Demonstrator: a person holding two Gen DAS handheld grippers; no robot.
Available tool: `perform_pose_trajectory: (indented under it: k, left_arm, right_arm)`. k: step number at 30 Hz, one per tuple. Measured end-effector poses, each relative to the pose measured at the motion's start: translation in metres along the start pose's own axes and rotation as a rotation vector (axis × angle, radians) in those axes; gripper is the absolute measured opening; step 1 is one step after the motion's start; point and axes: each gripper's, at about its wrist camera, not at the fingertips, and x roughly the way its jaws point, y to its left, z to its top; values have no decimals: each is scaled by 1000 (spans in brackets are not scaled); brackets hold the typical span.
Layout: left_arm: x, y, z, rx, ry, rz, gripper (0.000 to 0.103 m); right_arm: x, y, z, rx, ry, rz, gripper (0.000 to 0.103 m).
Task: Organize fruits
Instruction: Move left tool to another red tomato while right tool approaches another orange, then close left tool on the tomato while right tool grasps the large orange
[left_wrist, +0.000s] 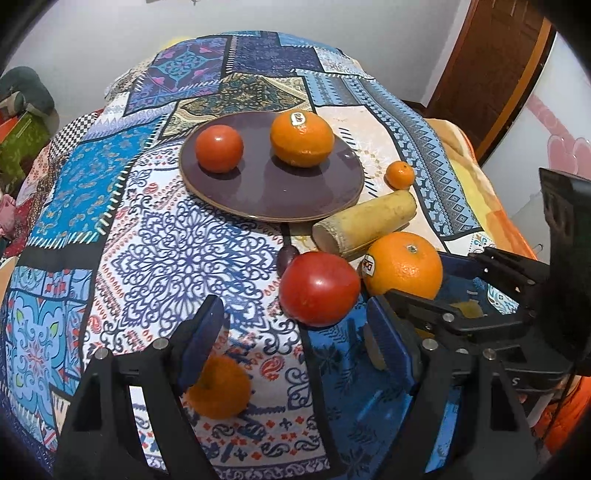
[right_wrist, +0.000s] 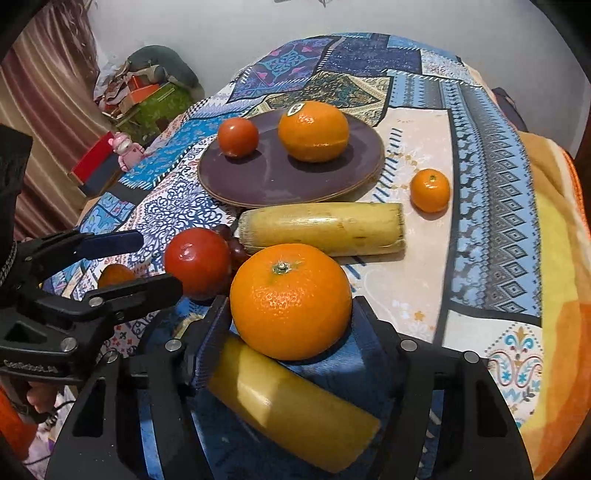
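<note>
The right gripper has its jaws apart on either side of a large orange, which rests on the patterned cloth against a yellow cane section, short of the purple plate. The left gripper, jaws also apart and empty, hangs near a red tomato. The orange should handle as firm, fairly heavy and prone to rolling: grip across its widest girth; the glossy tomato likely bruises under pressure.
</note>
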Motion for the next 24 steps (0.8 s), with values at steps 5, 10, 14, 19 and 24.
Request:
perform_pose_trajectory:
  k: [5, 10, 14, 19, 24]
  left_arm:
    - [8, -5, 5, -11, 16, -8, 80]
    - [18, -12, 8, 1, 34, -6, 74]
    - [29, -15, 10, -5, 62, -15, 63]
    - [35, -14, 12, -12, 70, -3, 53]
    - [33, -9, 12, -34, 68, -30, 52]
  right_arm:
    - [-10, -13, 0, 26, -17, -11, 62]
    - [-20, -24, -2, 41, -34, -32, 62]
    - [-25, -29, 0, 52, -47, -31, 62]
    - [-30, -29, 3, 51, -66, -27, 61]
    - [-32, -27, 7, 49, -76, -21, 53]
